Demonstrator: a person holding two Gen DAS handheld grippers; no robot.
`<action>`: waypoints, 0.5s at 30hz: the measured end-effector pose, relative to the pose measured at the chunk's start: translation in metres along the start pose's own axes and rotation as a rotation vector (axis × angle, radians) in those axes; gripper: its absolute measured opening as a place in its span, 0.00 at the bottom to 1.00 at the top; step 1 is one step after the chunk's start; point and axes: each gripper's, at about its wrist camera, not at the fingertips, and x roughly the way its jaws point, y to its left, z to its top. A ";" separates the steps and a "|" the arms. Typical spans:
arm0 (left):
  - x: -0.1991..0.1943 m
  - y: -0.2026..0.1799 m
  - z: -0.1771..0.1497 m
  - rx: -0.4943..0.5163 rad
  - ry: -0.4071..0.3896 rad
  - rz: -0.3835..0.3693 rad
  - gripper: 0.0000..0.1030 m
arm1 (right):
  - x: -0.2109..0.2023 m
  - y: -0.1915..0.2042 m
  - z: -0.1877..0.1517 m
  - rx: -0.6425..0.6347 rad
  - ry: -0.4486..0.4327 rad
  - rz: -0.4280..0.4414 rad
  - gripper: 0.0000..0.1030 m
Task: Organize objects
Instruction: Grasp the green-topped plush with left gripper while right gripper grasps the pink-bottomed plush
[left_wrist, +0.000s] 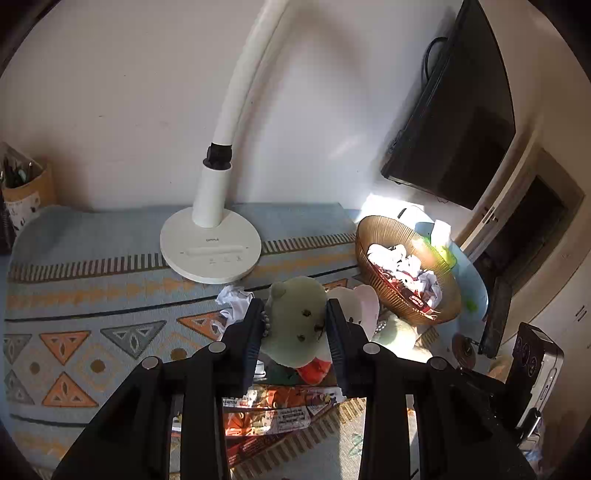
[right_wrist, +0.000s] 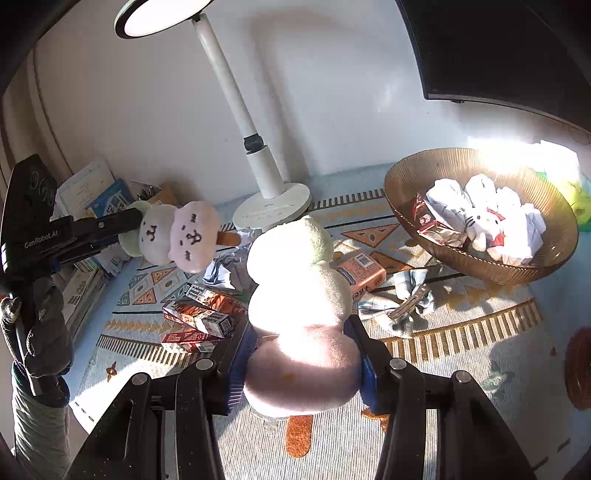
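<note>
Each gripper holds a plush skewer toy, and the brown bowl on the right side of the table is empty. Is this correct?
Not quite. The brown bowl is not empty: the right wrist view shows crumpled paper, a white cat plush and small packets in it. The rest holds: the left gripper and the right gripper each hold a plush skewer toy.

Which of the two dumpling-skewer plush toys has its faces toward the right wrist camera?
The plush toy in the left gripper, upper left: its embroidered faces show. The plush toy in the right gripper shows only plain backs.
</note>
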 end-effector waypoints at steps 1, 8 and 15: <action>-0.013 0.001 -0.009 0.001 0.007 -0.005 0.29 | -0.007 -0.004 -0.005 0.010 0.007 -0.001 0.47; -0.066 0.000 -0.084 0.179 0.157 0.085 0.30 | -0.006 -0.023 -0.046 0.122 0.143 0.072 0.47; -0.019 0.021 -0.131 0.198 0.423 0.032 0.33 | 0.002 -0.019 -0.055 0.128 0.187 0.080 0.47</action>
